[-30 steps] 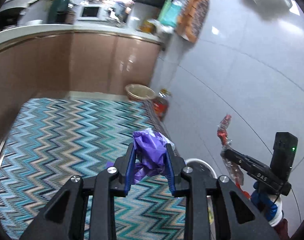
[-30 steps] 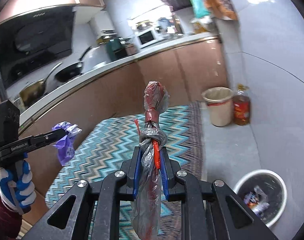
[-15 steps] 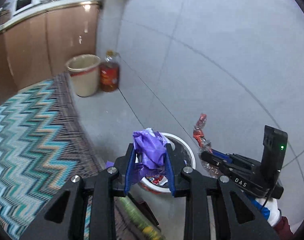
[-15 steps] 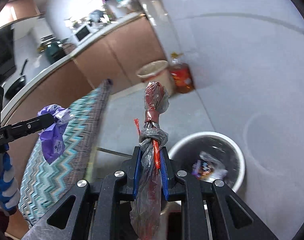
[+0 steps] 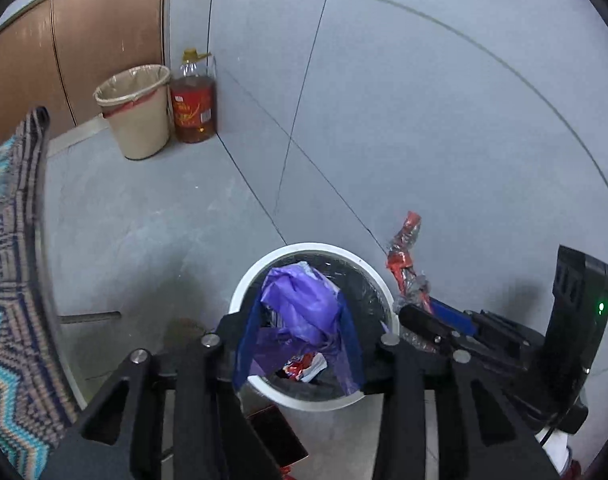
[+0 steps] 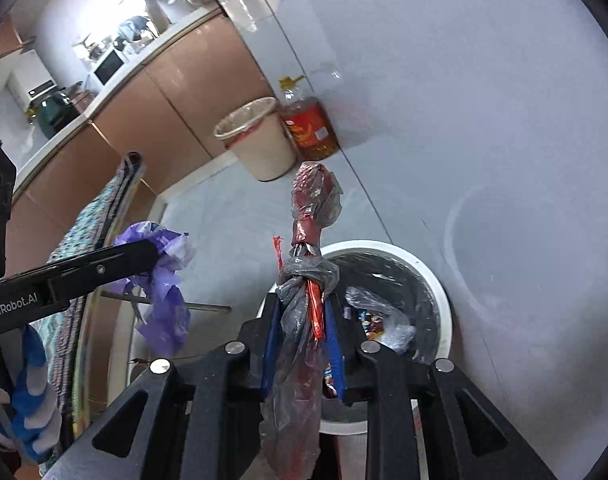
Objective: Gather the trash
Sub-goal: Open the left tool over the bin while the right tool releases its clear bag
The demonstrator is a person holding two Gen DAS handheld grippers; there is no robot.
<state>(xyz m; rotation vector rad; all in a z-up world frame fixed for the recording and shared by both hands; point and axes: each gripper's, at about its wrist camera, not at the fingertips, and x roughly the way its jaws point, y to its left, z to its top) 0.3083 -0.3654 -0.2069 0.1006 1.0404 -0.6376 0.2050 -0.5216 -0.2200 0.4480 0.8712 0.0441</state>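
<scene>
A zigzag-patterned woven cloth (image 5: 11,280) in teal, tan and navy hangs at the far left, where a second earlier it filled the view; both claws have since swung away from it and dropped over the white round bin (image 5: 239,300) on the grey tiled floor (image 5: 143,220), putting the task at the point of release. The left claw (image 5: 297,340) has its blue pads parting, and the crumpled purple plastic bag (image 5: 299,308), thin and glossy, sits loosely between them directly above the bin's dark liner, appearing free of the right pad, though contact on the left cannot be ruled out. Inside the bin lie 1 or 2 shiny red-and-white wrappers (image 5: 304,366). To the right, the right claw (image 6: 301,340) is also beginning to ease apart, yet the twisted, knotted clear bag (image 6: 304,312) stuffed with red wrapping is pinched upright between its pads, its top poking above the fingers and its limp tail drooping below, over the bin's near rim rather than its centre. Further back, a beige lined pail (image 5: 133,112) and an amber oil bottle (image 5: 191,104) stand against brown cabinet doors (image 5: 83,40). Both pieces look set to fall into the bin once released.
</scene>
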